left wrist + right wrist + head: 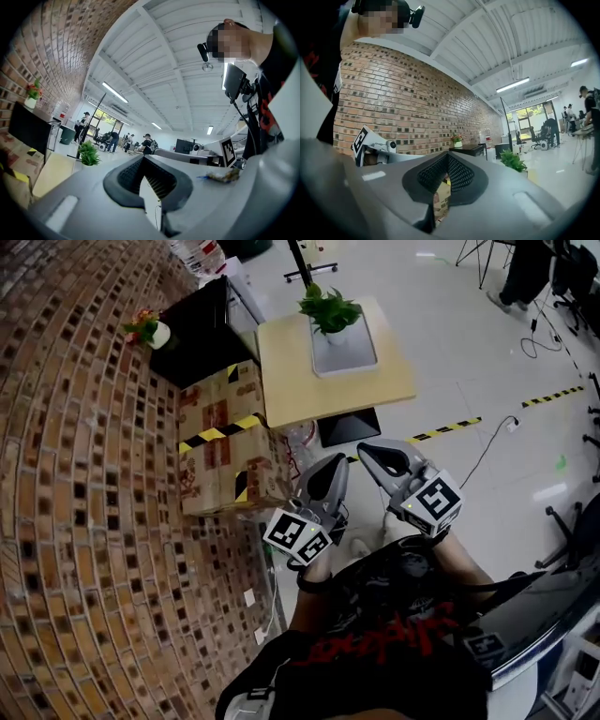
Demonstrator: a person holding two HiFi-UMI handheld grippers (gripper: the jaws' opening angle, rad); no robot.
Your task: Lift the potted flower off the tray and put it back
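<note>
The potted flower (330, 307) stands upright on the grey tray (349, 354), which lies on a pale wooden table (300, 381). Left of the table are a black cabinet (202, 343), taped cardboard boxes (220, 456) with unreadable print, and a brick wall (84, 474). Well short of the table, the left gripper (335, 468) and right gripper (373, 454) both have their jaws pressed together on nothing. Only the gripper views show the white ceiling's strip lights (115, 92) and distant people (112, 140). Only the head view shows the striped floor tape (553, 396).
</note>
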